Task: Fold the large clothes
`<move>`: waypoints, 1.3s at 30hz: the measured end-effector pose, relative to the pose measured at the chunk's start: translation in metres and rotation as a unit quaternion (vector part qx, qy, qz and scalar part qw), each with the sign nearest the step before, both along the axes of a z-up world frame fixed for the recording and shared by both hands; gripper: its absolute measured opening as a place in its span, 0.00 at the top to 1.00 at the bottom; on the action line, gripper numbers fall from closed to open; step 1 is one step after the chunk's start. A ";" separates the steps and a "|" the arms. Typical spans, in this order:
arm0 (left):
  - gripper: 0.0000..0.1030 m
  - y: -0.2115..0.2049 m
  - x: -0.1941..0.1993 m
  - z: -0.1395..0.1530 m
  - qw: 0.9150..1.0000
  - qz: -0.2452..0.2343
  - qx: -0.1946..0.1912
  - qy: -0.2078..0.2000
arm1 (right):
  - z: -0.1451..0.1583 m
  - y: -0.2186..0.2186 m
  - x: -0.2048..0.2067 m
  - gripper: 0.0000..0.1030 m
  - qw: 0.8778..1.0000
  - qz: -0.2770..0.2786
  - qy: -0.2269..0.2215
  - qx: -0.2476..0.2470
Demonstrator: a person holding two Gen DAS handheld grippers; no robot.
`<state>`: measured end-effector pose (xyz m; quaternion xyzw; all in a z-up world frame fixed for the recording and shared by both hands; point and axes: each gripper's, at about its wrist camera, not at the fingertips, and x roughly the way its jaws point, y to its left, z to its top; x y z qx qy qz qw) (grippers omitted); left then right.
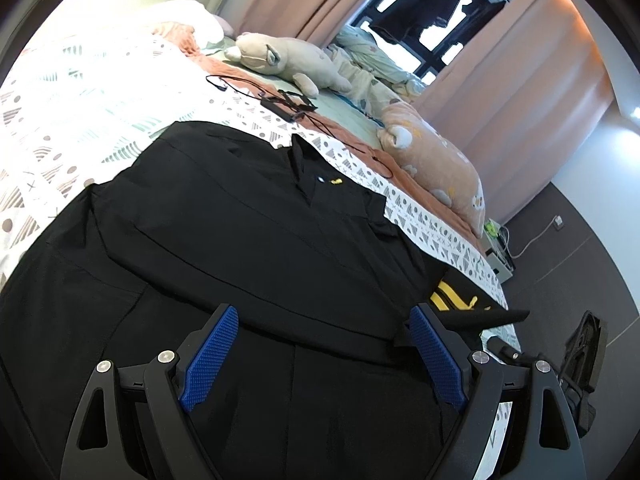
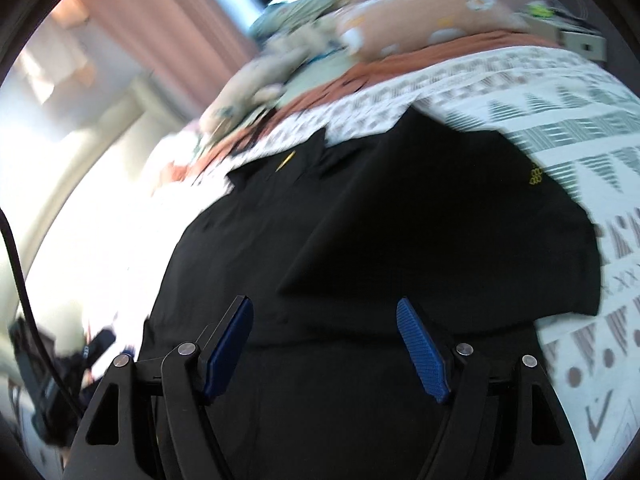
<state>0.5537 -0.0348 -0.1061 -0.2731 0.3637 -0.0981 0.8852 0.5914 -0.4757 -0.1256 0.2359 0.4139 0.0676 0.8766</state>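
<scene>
A large black shirt with a collar and a small yellow mark lies spread on the patterned bed cover. One sleeve is folded across its body. My left gripper is open and empty, just above the shirt's lower part. A yellow stripe shows at the shirt's right edge. In the blurred right wrist view the same shirt fills the middle. My right gripper is open and empty above the shirt's lower part.
Two plush toys and a black cable with a charger lie at the far side of the bed. Pink curtains and a window stand behind. Dark floor lies right of the bed, with black gear on it.
</scene>
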 end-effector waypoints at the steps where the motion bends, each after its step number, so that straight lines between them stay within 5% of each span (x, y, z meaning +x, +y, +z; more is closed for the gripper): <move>1: 0.15 0.002 -0.001 0.001 1.000 0.005 0.002 -0.001 | -0.001 -0.001 0.007 0.18 1.000 -0.010 0.001 0.004; 8: 0.15 0.035 -0.004 0.009 0.999 0.051 0.008 -0.006 | -0.011 0.012 0.044 0.20 0.997 -0.056 -0.010 -0.054; 12: 0.15 0.060 -0.006 0.005 0.997 0.078 -0.023 0.001 | -0.008 0.035 0.066 0.79 0.994 -0.029 -0.029 -0.101; 13: 0.15 0.063 -0.005 0.004 0.996 0.080 -0.029 0.004 | -0.007 0.041 0.072 0.89 0.994 -0.022 -0.031 -0.103; 15: 0.15 0.070 -0.005 0.003 0.996 0.087 -0.036 0.007 | 0.000 0.050 0.078 0.91 0.992 -0.011 -0.039 -0.117; 20: 0.15 0.078 -0.006 0.005 0.994 0.095 -0.050 0.007 | 0.012 0.090 0.103 0.90 0.990 0.049 -0.029 -0.128; 23: 0.15 0.082 -0.007 0.005 0.994 0.099 -0.054 0.008 | 0.013 0.109 0.104 0.81 0.988 0.087 -0.029 -0.121; 27: 0.15 0.086 -0.008 0.005 0.993 0.105 -0.059 0.008 | 0.018 0.118 0.085 0.42 0.985 0.105 -0.050 -0.130; 39: 0.15 0.064 -0.003 0.002 0.996 0.090 -0.022 0.014 | -0.011 -0.022 0.053 0.41 0.997 -0.074 -0.006 -0.013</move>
